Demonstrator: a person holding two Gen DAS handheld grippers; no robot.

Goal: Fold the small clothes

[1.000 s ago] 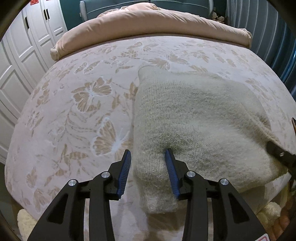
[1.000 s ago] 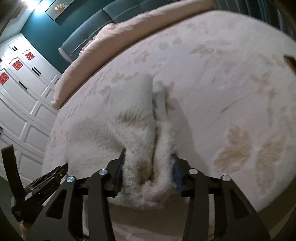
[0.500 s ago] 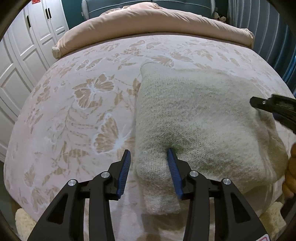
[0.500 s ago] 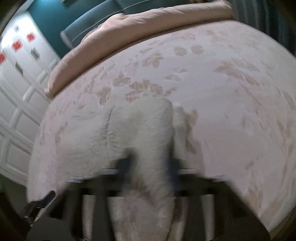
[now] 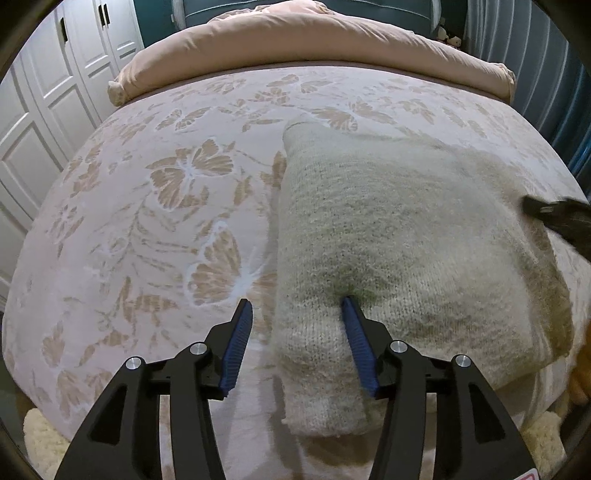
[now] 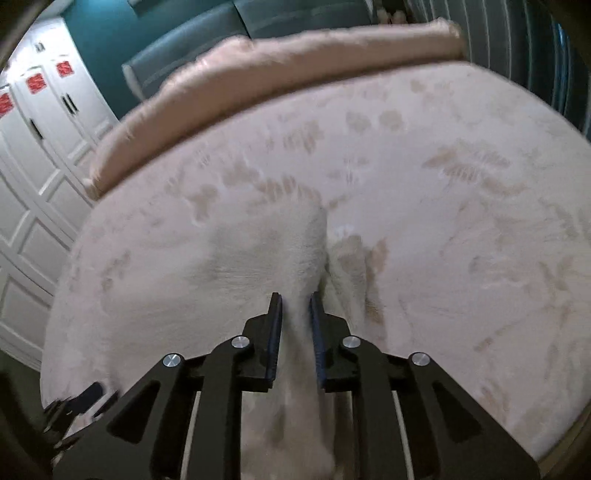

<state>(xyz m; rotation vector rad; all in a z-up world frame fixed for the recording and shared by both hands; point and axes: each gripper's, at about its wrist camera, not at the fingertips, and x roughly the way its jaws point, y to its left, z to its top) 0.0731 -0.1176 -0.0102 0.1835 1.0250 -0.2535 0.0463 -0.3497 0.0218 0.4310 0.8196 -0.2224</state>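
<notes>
A cream knitted sweater [image 5: 399, 236] lies folded on the floral bedspread [image 5: 166, 221], its near edge hanging over the bed's front. My left gripper [image 5: 297, 310] is open, its jaws astride the sweater's near left corner, the right finger pressed into the knit. My right gripper [image 6: 295, 302] is shut on the sweater's right edge [image 6: 266, 251], fabric pinched between the pads. That view is motion-blurred. The right gripper also shows at the right edge of the left wrist view [image 5: 557, 218].
A rolled peach duvet [image 5: 314, 40] lies across the far end of the bed. White wardrobe doors [image 5: 40, 110] stand to the left. A teal headboard [image 6: 258, 33] and curtains [image 5: 517, 48] are behind. A fluffy cream rug [image 5: 40, 439] lies below the bed's front edge.
My right gripper has closed on the sweater's right edge and swung to face further up the bed. The left gripper has stayed open at the near left corner.
</notes>
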